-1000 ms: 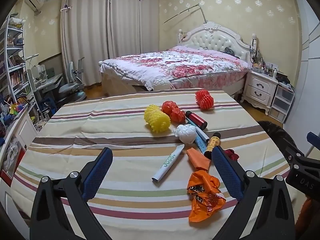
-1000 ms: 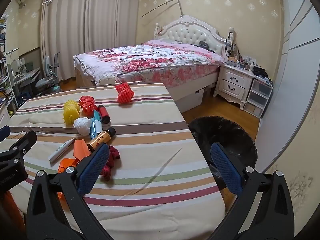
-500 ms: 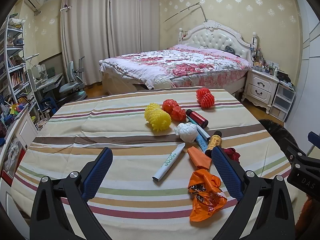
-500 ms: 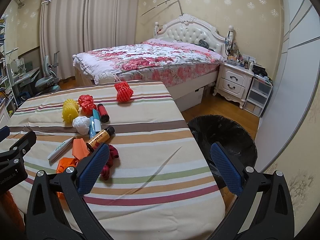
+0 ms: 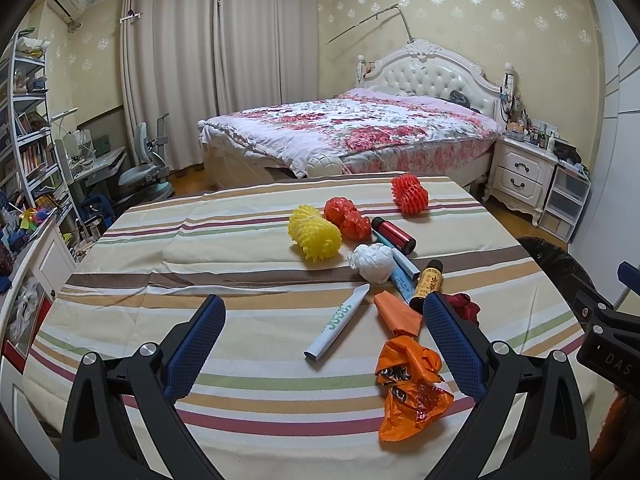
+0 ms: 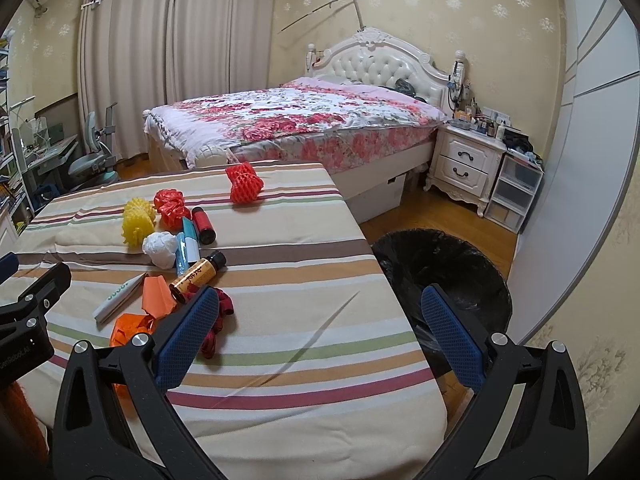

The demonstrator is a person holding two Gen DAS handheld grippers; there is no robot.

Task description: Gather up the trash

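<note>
Your left camera is looking from the striped table's (image 5: 240,248) near edge toward the bed (image 5: 352,128); your right camera is facing its right edge and bin (image 6: 444,268). Both are sharing the trash pile.

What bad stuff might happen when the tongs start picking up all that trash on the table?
1. The brown bottle and red can lie on their sides, so a nudge might roll them off the table.
2. The trash is bunched together: grabbing the white wad could knock the blue tube beside it.
3. The bin sits on the floor past the table edge, so a light orange bag may miss it.
</note>
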